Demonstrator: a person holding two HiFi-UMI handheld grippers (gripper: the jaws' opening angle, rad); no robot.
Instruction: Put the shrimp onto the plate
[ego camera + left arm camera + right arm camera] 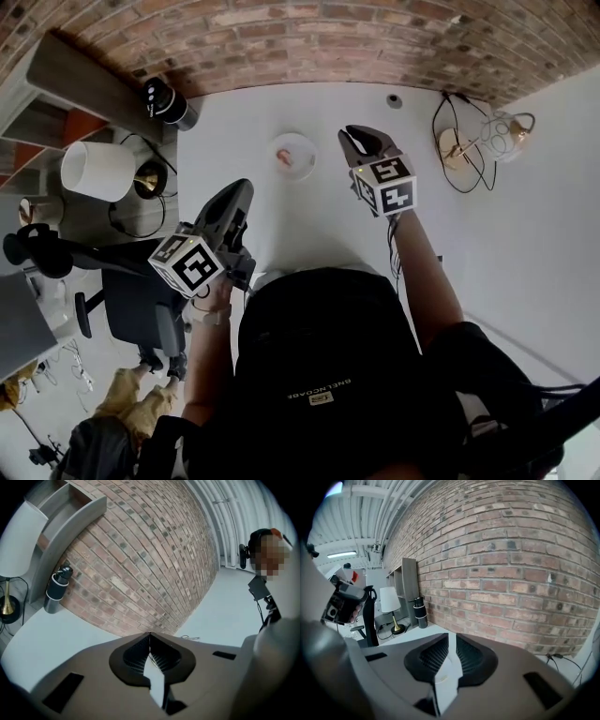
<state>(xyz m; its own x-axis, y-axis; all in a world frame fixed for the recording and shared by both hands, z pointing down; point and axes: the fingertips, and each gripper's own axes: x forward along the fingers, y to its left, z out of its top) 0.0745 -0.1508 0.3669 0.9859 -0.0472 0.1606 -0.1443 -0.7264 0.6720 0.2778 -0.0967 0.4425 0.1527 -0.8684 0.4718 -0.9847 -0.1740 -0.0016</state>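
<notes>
At the far left edge of the white table stands a table lamp with a white shade. Beyond it, against the brick wall, is a black and grey bottle. A black office chair sits off the table's near left side.

The left gripper is held over the near left part of the table, pointing toward the wall. In the left gripper view its jaws meet at the tips with nothing between them.

The shrimp already lies on the small round plate, which rests on the table toward the far side, between the two grippers and touched by neither.

The right gripper is just right of the plate, also pointing at the wall. In the right gripper view its jaws stand a thin slit apart and hold nothing.

At the far right a clear glass lamp sits among loops of black cable.
</notes>
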